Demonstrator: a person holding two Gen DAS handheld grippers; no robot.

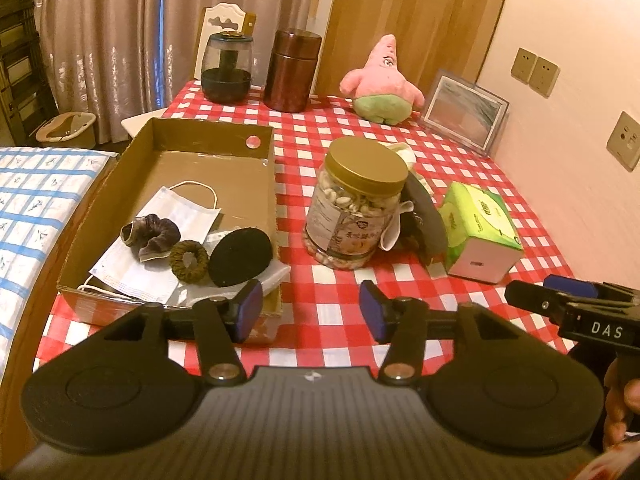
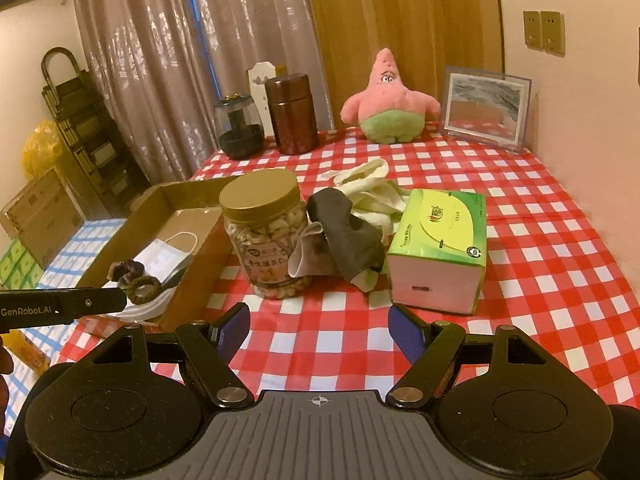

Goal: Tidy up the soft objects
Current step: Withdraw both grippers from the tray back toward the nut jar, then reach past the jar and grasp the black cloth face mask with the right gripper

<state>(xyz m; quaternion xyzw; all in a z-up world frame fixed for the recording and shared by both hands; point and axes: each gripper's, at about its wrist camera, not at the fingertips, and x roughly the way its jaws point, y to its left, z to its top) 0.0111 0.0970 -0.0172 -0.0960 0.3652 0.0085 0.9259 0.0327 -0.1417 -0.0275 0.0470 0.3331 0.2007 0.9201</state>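
both grippers hover over the checked table, fingers spread wide and holding nothing.

left gripper (image 1: 310, 310) and right gripper (image 2: 318, 330) face a crumpled heap of grey and cream socks (image 2: 352, 224), wedged between nut jar (image 2: 266, 236) and tissue box (image 2: 438, 248). the cardboard box (image 1: 244, 184) holds a face mask (image 1: 176, 216), two scrunchies (image 1: 154, 236) and a black pad (image 1: 240, 256).

1. Tabletop (image 2: 540, 240): red-and-white check cloth.
2. Plush star (image 2: 387, 98), twelve o'clock: pink, green shorts.
3. Tissue box (image 2: 442, 236): lime green top, white front.
4. Nut jar (image 2: 266, 236): clear, gold lid.
5. Cardboard box (image 1: 240, 184), nine o'clock: brown; holds a pale blue mask (image 1: 176, 216), purple scrunchie (image 1: 150, 234), olive scrunchie (image 1: 189, 260), black pad (image 1: 240, 256).
6. Both tongs' pads (image 2: 406, 334): blue.
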